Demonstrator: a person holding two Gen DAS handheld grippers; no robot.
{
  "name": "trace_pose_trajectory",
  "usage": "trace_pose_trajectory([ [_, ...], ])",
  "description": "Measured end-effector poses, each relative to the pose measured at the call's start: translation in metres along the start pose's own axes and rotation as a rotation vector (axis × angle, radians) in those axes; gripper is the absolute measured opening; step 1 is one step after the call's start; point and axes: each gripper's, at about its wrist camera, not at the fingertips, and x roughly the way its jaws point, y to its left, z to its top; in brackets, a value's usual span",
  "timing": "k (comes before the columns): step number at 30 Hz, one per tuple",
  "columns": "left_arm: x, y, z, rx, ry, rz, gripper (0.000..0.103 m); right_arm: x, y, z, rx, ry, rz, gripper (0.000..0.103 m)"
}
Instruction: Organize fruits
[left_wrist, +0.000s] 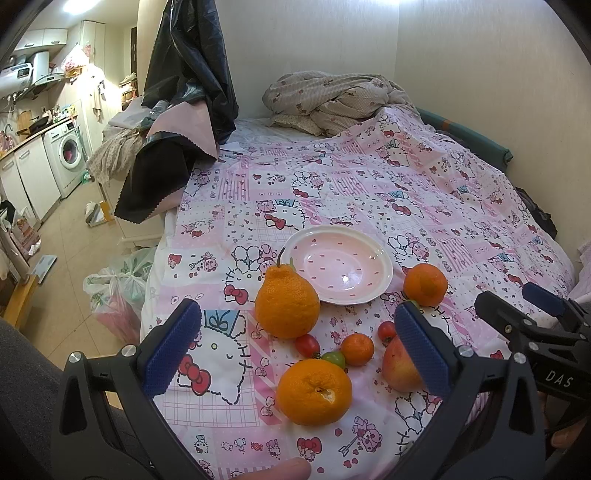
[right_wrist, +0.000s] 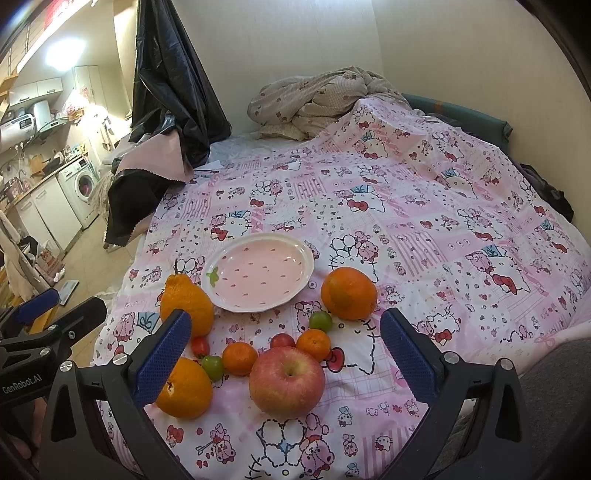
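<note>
A pink strawberry-print plate (left_wrist: 384, 275) (right_wrist: 303, 273) lies bare on the patterned bedspread. Around its near side are a knobbed orange (left_wrist: 287, 304) (right_wrist: 188, 301), a round orange (left_wrist: 314, 391) (right_wrist: 184, 389), another orange (left_wrist: 424, 284) (right_wrist: 348, 292), a red apple (left_wrist: 397, 363) (right_wrist: 286, 382), small tangerines (left_wrist: 357, 348) (right_wrist: 239, 357), red cherry tomatoes (left_wrist: 307, 345) (right_wrist: 200, 346) and green ones (left_wrist: 334, 359) (right_wrist: 320, 320). My left gripper (left_wrist: 299, 349) is open above the near fruit. My right gripper (right_wrist: 286, 352) is open around the apple's space, holding nothing.
A crumpled beige quilt (left_wrist: 332, 99) (right_wrist: 317, 98) sits at the bed's far end by the wall. Dark cloth (left_wrist: 184, 74) hangs at the bed's left edge. Plastic bags (left_wrist: 118, 288) lie on the floor left of the bed. A kitchen counter with a washing machine (left_wrist: 68, 155) stands far left.
</note>
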Motion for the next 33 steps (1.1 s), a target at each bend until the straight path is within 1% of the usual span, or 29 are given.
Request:
trace_pose_trajectory([
  [23,0.0,0.0,-0.001,-0.001,-0.001,0.0,0.103,0.001,0.0,-0.001,-0.001,0.003,0.0,0.103],
  [28,-0.001,0.002,0.003,-0.005,-0.001,0.002,0.103,0.001,0.001,-0.003,-0.002,0.006,0.0,0.103],
  [33,-0.001,0.004,0.005,-0.006,0.003,0.001,0.103,0.008,0.006,-0.012,-0.005,0.027,0.009,0.103],
])
